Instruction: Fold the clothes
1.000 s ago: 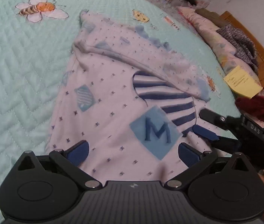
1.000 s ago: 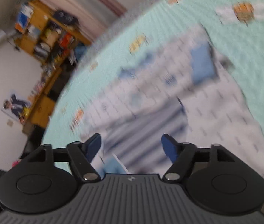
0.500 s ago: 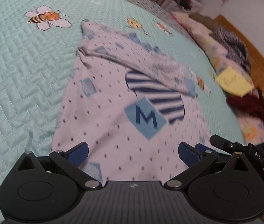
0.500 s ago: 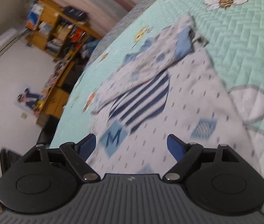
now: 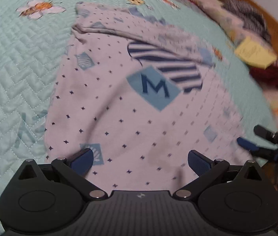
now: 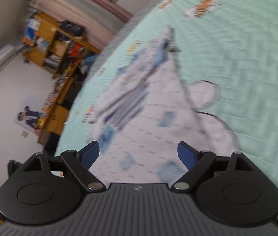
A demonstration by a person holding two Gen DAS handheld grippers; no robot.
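Your left gripper (image 5: 139, 162) hangs over the near hem of the garment (image 5: 131, 106) with its blue pads spread wide and nothing pinched between them. Your right gripper (image 6: 139, 154) is opening at this moment, its pads also well apart above the cloth and gripping none of it; in the left wrist view you can see its dark fingers (image 5: 247, 144) just off the garment's lower right corner.

You have the pale dotted top lying flat on the mint quilted bedspread (image 5: 17, 74). Its long axis runs away from you, from the wide hem under your left gripper up to the narrow far end near the bee print (image 5: 38, 8). One sleeve (image 5: 142, 29) is folded across the upper part, slanting from the far left down toward the right and partly covering the navy striped patch (image 5: 166, 64). The blue diamond with the letter M (image 5: 153, 87) sits just below that patch and reads upright from your side.

From the right wrist view the picture is blurred, but the garment (image 6: 148, 129) narrows toward the far end in the same way, with the bedspread (image 6: 247, 59) to its right.
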